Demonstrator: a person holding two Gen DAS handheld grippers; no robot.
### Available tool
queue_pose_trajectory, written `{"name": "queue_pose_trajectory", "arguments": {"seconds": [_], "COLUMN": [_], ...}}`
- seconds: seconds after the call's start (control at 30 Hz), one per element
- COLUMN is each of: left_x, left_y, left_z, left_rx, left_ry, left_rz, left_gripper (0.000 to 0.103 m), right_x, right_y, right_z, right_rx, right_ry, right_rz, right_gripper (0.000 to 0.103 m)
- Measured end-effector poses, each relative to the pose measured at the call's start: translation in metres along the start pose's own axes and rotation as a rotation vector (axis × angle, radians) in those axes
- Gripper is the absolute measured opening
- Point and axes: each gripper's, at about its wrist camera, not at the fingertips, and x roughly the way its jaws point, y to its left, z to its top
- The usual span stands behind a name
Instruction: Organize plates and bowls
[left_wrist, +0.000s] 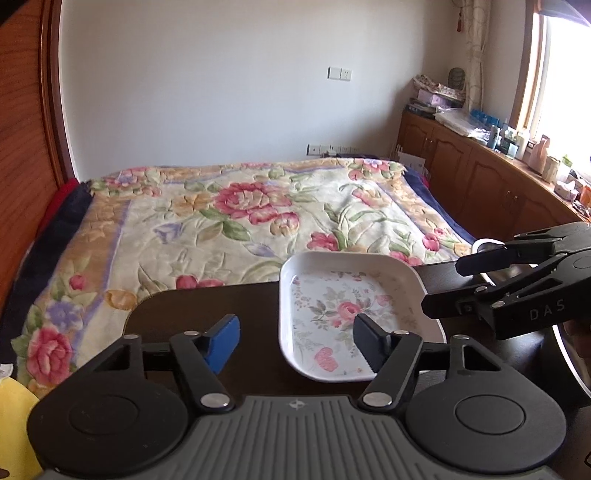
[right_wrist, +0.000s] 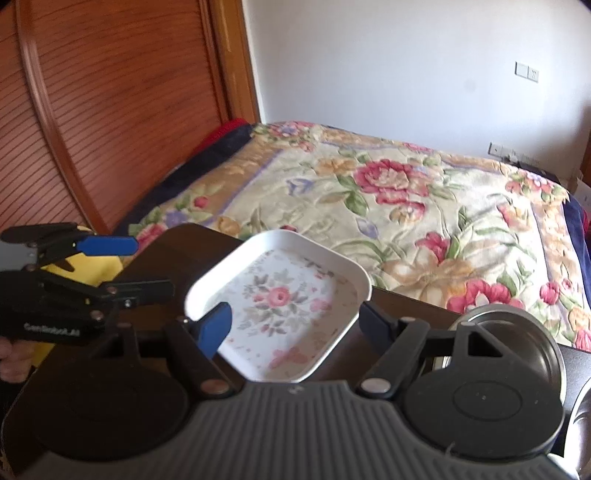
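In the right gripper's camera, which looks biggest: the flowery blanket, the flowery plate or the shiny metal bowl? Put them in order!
1. Blanket: biggest by far, it covers the bed.
2. Plate: clearly smaller than the blanket.
3. Metal bowl: looks smallest, but the gripper hides part of it and it sits nearer the camera, so plate versus bowl is unsure.
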Motion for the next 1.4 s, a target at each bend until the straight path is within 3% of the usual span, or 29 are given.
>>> {"name": "queue_pose_trajectory", "arguments": {"seconds": [0.13, 0.27, 0.4, 0.87, 1.0, 1.17, 1.4], "left_x": [0.013, 0.025, 0.034, 0.048, 0.051, 0.053, 0.055], "left_y": [0.007, 0.01, 0.011, 0.012, 0.015, 0.02, 0.022], "left_z": [0.002, 0.001, -0.001, -0.005, -0.004, -0.005, -0.005], "left_rx": [-0.015, -0.027, -0.041, -0.064, -0.088, -0.115, -0.127], "left_ry": [0.028, 0.055, 0.068, 0.097, 0.103, 0.114, 0.112], "left_rz": [0.006, -0.01, -0.017, -0.017, -0.029, -0.034, -0.035], "left_gripper": [0.082, 0.074, 0.071, 0.054, 0.047, 0.036, 0.035], "right_x": [0.011, 0.024, 0.031, 0.045, 0.048, 0.051, 0.055], "right_y": [-0.005, -0.01, -0.016, -0.028, -0.025, -0.026, -0.026], "right_z": [0.002, 0.002, 0.0, -0.001, -0.002, -0.004, -0.005], "right_rx": [0.015, 0.026, 0.047, 0.071, 0.052, 0.048, 0.04], "right_ry": [0.032, 0.078, 0.096, 0.147, 0.163, 0.175, 0.204], "right_rz": [-0.004, -0.014, -0.009, -0.01, -0.002, -0.004, 0.025], "right_gripper": [0.075, 0.058, 0.052, 0.048, 0.035, 0.031, 0.028]}}
